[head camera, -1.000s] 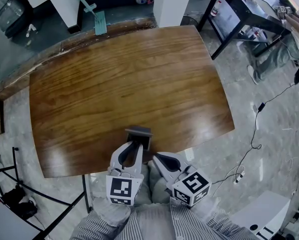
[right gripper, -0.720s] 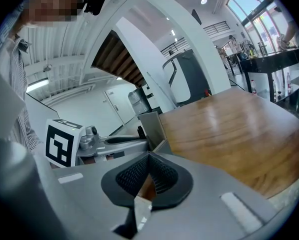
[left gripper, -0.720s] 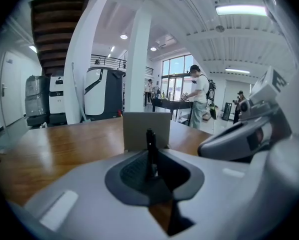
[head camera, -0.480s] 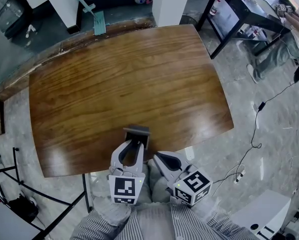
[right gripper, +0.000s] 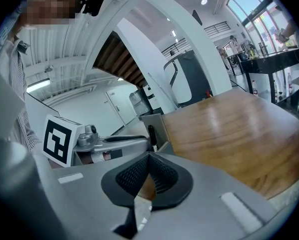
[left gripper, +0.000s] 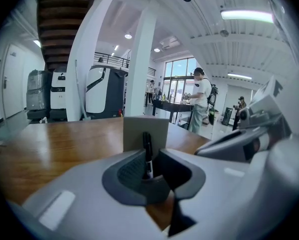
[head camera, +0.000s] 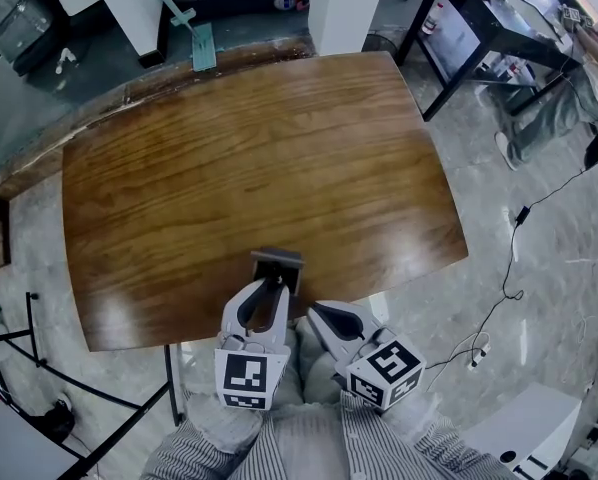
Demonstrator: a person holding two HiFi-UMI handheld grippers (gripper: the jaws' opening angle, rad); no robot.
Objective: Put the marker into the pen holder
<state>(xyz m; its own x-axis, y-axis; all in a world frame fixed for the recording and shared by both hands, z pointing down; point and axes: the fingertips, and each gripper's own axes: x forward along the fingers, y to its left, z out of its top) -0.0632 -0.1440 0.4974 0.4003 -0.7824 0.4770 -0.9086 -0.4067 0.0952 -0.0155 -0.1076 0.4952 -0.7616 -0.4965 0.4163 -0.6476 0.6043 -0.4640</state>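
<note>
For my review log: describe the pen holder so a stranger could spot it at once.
Find the big brown wooden table filling the head view. Near the middle of its near edge stands the pen holder, a small grey box just ahead of the left gripper, which pinches a black marker. Nothing else stands on the tabletop.

wooden table (head camera: 259, 168) | grey marble floor (head camera: 539, 268) | white column (head camera: 344, 3) | black desk (head camera: 479, 18) | ceiling strip light (left gripper: 244, 15)

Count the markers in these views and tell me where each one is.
1. The black marker stands upright, clamped by the left gripper, right in front of the grey pen holder on the table. More could be hidden inside the holder.
</note>
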